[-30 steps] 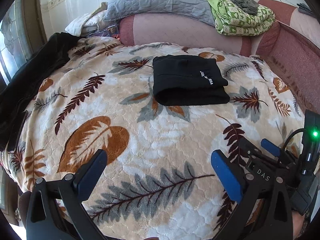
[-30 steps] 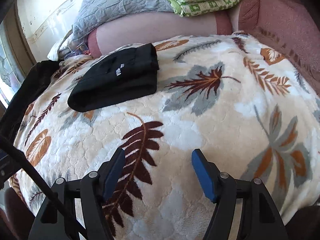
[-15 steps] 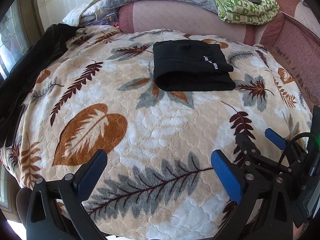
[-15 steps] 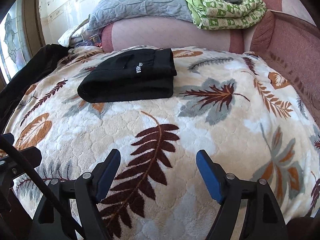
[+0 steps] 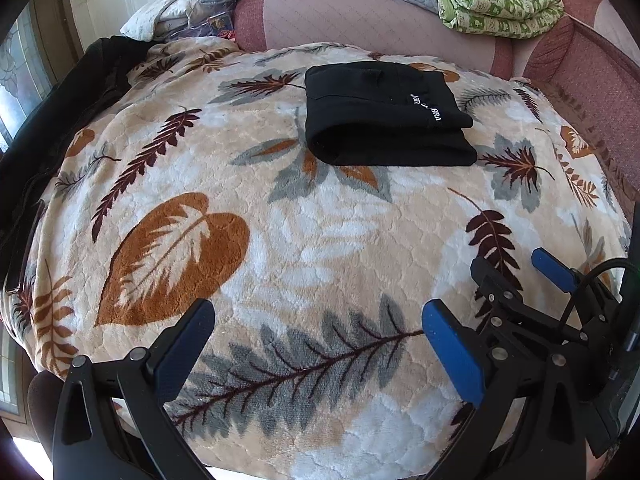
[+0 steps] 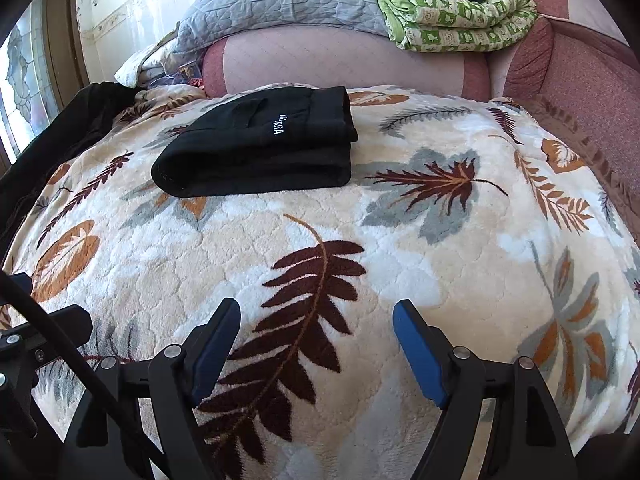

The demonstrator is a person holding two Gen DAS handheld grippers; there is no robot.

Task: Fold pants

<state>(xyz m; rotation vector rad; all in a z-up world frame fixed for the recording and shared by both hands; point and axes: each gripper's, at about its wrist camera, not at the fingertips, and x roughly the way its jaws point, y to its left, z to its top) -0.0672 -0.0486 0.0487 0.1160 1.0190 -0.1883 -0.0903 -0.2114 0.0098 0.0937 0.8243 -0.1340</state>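
A: 1 pair of black pants [image 5: 384, 120] is seen, already folded into a compact stack on the leaf-print blanket [image 5: 320, 240] of the bed, towards its far side. Is anything left to be done?

B: Little, it is judged. Both grippers are held well apart from the stack. The left gripper [image 5: 316, 336] is spread wide with nothing between its blue pads, and the right gripper [image 6: 316, 334] is likewise wide and empty.

A: How should the step in hand be done well?

B: The stack should be left undisturbed. If it is to be tidied, the looser right-hand edges should be squared gently, so that the layers are not dragged across the plush blanket.

A: And the count?

B: 1 folded pair of pants, 2 grippers, 1 grey quilt [image 6: 280, 4] and 1 green patterned blanket [image 6: 452, 20] on the pink headboard [image 6: 340, 60], plus dark cloth [image 5: 60, 120] along the left edge.
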